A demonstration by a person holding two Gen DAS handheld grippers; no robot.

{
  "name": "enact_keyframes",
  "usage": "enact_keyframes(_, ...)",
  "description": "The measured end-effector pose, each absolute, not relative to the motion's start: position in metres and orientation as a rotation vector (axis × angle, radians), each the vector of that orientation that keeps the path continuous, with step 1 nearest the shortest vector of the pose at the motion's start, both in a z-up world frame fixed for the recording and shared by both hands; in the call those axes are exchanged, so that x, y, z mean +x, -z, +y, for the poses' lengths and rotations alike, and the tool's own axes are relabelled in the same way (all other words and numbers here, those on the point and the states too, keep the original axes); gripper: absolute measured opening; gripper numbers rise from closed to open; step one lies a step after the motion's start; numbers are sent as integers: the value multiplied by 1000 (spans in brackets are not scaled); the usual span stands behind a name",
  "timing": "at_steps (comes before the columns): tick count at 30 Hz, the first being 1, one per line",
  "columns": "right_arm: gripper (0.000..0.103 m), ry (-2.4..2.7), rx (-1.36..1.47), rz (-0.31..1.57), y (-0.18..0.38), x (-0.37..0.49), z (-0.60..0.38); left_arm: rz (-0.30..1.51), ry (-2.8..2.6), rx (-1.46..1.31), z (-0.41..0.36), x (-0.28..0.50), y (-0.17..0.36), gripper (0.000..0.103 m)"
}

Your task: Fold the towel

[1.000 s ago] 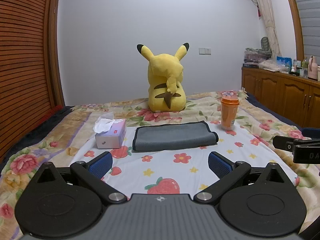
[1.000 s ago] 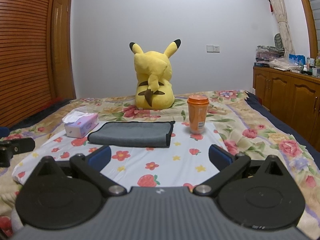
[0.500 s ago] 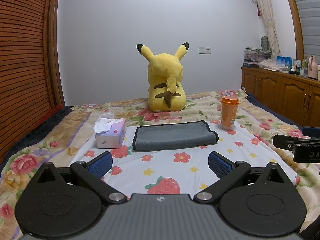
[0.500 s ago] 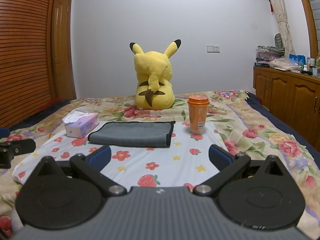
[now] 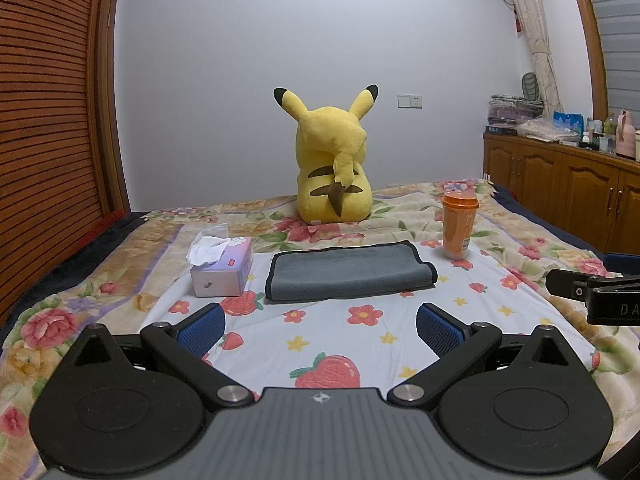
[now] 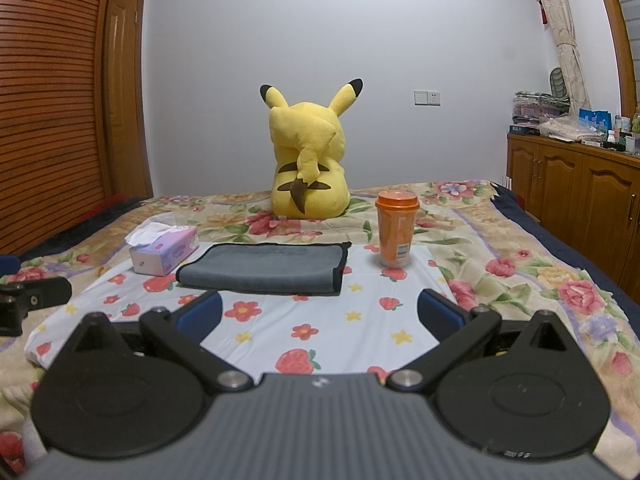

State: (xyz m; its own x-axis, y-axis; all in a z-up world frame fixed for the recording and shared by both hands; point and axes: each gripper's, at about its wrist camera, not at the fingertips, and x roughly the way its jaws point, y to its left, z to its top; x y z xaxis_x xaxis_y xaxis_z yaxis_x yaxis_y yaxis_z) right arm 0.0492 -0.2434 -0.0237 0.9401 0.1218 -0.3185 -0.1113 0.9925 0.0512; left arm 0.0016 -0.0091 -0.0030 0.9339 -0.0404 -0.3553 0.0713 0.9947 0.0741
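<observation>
Spread wide and holding nothing, left gripper [image 5: 318, 330] and right gripper [image 6: 318, 316], side by side above a strawberry-print sheet [image 5: 360, 332], well short of the work. Ahead, lying flat on that sheet: gray towel [image 5: 346, 272], black-edged, apparently doubled over already, a rounded fold along its right end. Just left of it, nearly touching, a tissue box [image 5: 224, 270] with a tissue sprouting from the top. Off its far right corner, upright and near, an orange lidded cup [image 5: 459, 226]. Behind, back turned, a Pikachu plush [image 5: 332, 176] on the floral bedspread [image 5: 124, 264].

Likely trouble ahead: a right-hand reach for the far corner clipping the tall, narrow cup and tipping it on the soft bedding; a leftward sweep nudging the light tissue box. Also possible: pinching only the top layer at the hem and so peeling the fold open, or catching the loose sheet beneath along with the cloth and dragging it up in wrinkles.
</observation>
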Motion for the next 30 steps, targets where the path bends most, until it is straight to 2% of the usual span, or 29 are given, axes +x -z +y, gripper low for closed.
enact_keyframes(30, 103, -118, 32, 328, 24, 50, -244, 363, 55, 89, -7, 1, 7, 103)
